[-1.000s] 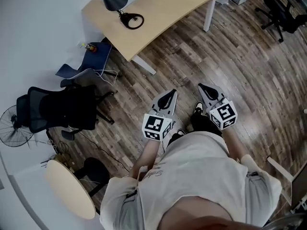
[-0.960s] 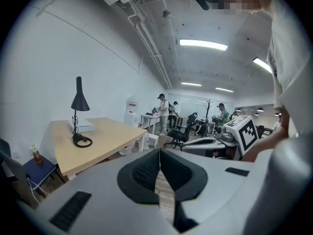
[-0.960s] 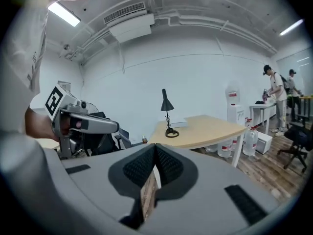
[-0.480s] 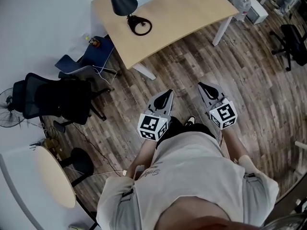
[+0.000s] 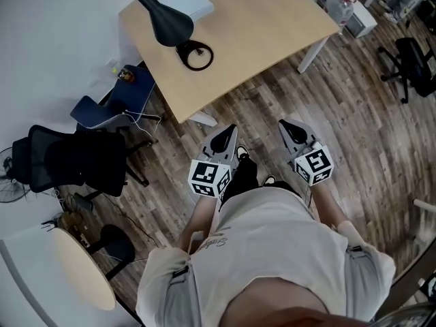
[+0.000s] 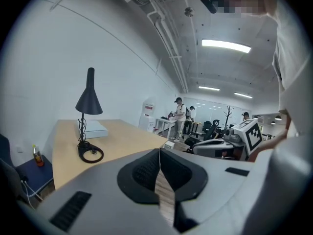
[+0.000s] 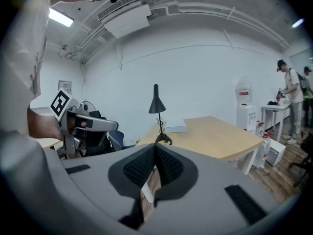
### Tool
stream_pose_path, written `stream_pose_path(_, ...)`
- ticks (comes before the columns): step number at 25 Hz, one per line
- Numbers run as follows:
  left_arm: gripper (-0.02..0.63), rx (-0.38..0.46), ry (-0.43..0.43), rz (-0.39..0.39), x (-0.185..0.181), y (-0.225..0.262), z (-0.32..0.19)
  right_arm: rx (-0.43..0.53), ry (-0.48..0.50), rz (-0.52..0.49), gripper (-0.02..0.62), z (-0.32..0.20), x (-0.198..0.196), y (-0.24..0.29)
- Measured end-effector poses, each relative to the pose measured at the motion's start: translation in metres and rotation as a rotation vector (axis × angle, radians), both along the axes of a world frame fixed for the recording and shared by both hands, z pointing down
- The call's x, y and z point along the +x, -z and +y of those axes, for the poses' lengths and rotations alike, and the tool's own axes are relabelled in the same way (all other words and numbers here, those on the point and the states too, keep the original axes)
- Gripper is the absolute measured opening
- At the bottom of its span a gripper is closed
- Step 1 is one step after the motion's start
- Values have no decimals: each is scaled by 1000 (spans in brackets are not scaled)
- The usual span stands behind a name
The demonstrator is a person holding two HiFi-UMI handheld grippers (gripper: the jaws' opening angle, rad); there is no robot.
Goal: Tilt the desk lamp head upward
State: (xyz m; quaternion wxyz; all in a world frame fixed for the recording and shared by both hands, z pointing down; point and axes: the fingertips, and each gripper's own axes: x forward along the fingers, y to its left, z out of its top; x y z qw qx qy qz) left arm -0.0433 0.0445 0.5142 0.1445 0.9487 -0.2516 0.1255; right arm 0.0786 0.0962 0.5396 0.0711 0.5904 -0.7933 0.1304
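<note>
A black desk lamp [image 5: 163, 20] with a cone head stands on the far left of a light wooden desk [image 5: 252, 26], its ring base [image 5: 194, 54] beside a white box [image 5: 185, 0]. The lamp [image 6: 88, 100] also shows in the left gripper view, and the lamp [image 7: 156, 104] in the right gripper view; its head points down. My left gripper [image 5: 227, 132] and right gripper [image 5: 285, 127] are held in front of the person's body, well short of the desk, both shut with nothing between the jaws.
A black office chair [image 5: 75, 162] and a blue chair [image 5: 119, 97] stand left of the desk. A round table [image 5: 85, 271] is at lower left. Another chair [image 5: 412, 60] is at far right. People [image 6: 181, 116] stand far across the room.
The desk and lamp have drawn closer and lower in the head view as the person walked toward them. Both grippers stayed shut in front of the body.
</note>
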Motion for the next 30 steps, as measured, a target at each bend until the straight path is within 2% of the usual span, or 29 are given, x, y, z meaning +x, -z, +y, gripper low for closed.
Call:
stream_pose_path(9,15,46,-102,60,27,26,-95,88,-41,60,-5,-91,2,56)
stream_pose_path(17,15,42,-107,73,30,28,-134,54,-47,55,-5,-118,1,43)
stream_pose_path(23,15,22,-19,31,21,23,-162,11,30,26,-5,-151,4,27)
stream_pose_path(30,15,34,141,-20,10,24,-213,22,217,7,-5,-222,-2,17)
